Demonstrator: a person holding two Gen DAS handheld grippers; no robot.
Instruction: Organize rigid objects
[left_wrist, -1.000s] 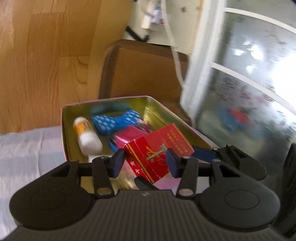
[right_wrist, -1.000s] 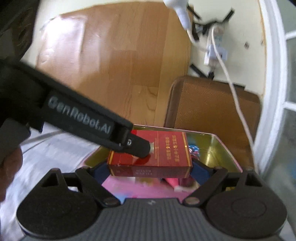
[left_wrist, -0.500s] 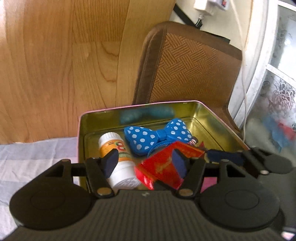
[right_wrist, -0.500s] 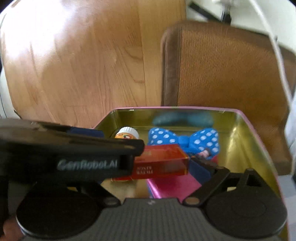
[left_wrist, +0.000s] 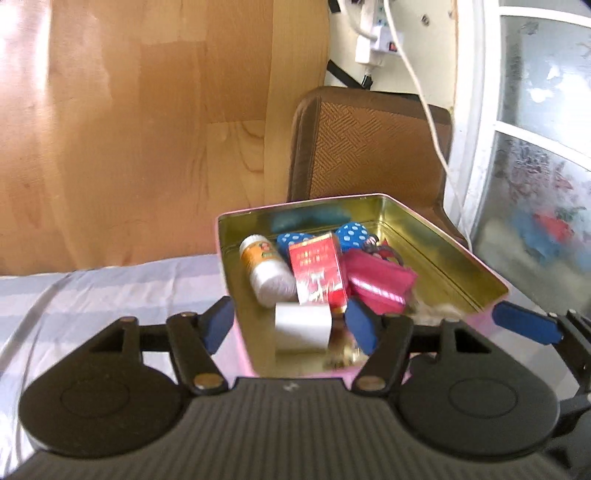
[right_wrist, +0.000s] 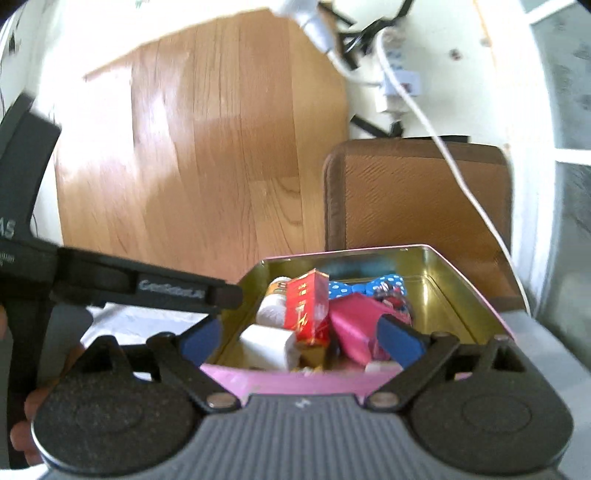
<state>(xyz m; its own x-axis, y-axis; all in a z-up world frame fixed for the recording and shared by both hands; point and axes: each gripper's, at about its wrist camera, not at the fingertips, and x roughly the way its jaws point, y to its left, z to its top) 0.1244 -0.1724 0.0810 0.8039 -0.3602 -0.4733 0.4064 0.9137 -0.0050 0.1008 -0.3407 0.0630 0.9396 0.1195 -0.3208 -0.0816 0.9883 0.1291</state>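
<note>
A pink tin (left_wrist: 236, 317) with a gold inside sits on a striped cloth; it also shows in the right wrist view (right_wrist: 280, 382). Inside lie a red cigarette box (left_wrist: 318, 271) (right_wrist: 307, 308), a white pill bottle (left_wrist: 266, 275), a blue polka-dot bow (left_wrist: 351, 232) (right_wrist: 373, 287), a magenta pouch (left_wrist: 378, 282) (right_wrist: 351, 328) and a white roll (left_wrist: 303, 326) (right_wrist: 267, 345). My left gripper (left_wrist: 291, 325) is open and empty at the tin's near rim. My right gripper (right_wrist: 301, 338) is open and empty over the near rim.
A brown woven chair back (left_wrist: 373, 144) stands behind the tin. A wooden panel (left_wrist: 147, 129) fills the left. A frosted window (left_wrist: 535, 147) is at the right, with a white cable (left_wrist: 424, 92) and power strip (left_wrist: 376, 33) hanging above the chair.
The right gripper let go of the red cigarette box, which now rests in the tin. Both grippers pulled back toward the tin's near rim, and both opened wider.
</note>
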